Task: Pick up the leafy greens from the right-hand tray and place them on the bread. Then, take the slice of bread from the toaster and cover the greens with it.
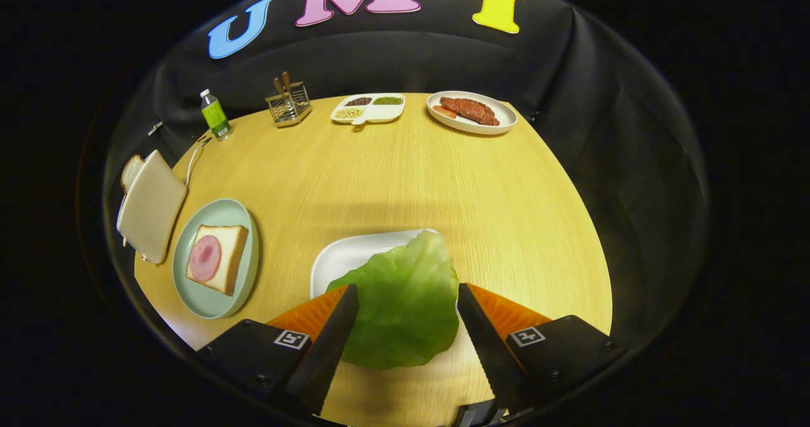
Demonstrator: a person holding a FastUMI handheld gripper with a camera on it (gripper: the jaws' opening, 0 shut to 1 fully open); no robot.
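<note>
I'm holding the gripper [406, 300] spread wide | lettuce leaf [405, 300] is lying between its fingers, overhanging the white tray [342, 259] | ham-topped bread [215, 257] is sitting on the green plate [190, 288] beside the toaster [150, 207]

claw [405, 300]: 1, fingers apart | leaf [405, 300]: 1 | plates [215, 259]: 4 | toaster [150, 205]: 1 | bottle [215, 116]: 1 | bread slices [217, 258]: 2
</note>
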